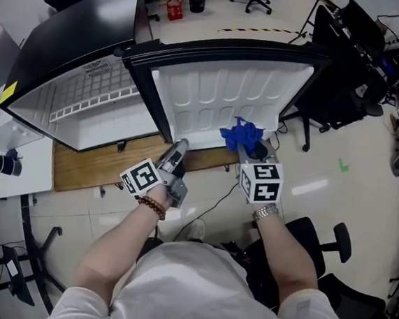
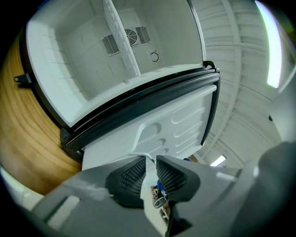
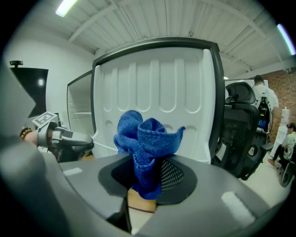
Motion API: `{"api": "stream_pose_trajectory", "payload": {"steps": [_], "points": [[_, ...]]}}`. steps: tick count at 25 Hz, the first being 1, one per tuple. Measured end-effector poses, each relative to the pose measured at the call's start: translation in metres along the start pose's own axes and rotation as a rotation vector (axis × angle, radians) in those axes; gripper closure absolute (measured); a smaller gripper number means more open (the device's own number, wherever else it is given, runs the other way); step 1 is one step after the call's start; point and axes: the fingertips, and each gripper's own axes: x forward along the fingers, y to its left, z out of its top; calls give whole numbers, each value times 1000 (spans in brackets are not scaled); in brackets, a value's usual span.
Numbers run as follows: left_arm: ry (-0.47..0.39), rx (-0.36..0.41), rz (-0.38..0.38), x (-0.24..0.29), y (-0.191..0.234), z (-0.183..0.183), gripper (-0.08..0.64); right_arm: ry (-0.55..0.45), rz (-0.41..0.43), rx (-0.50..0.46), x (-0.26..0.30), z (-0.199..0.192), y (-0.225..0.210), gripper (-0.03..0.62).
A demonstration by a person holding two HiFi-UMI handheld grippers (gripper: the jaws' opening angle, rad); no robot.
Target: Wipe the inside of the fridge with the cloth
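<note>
Blue cloth [image 3: 149,139], pinched by right gripper [image 3: 146,175], faces open fridge door [image 3: 159,78]; left gripper [image 2: 149,172] stands narrowly parted.

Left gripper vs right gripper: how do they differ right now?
The right gripper is shut on the blue cloth, which bunches above its jaws. The left gripper holds no cloth, and its jaws stand a narrow gap apart. In the head view the left gripper sits at the open fridge door's lower corner by the hinge, with the right gripper further along that lower edge. Both face the door's white inner side.
</note>
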Motion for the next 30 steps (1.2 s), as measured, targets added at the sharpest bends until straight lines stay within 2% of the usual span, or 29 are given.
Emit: {"api": "stream_pose_trajectory", "payload": {"steps": [9, 15, 24, 30], "points": [[7, 11, 11, 0, 1, -1, 500, 14, -127, 35, -11, -6, -79, 486], [13, 15, 19, 1, 1, -2, 497, 21, -179, 59, -13, -10, -109, 485], [36, 3, 35, 0, 7, -13, 463, -39, -185, 78, -37, 2, -107, 486], [35, -44, 100, 0, 30, -23, 460, -53, -99, 72, -33, 10, -69, 485]]}}
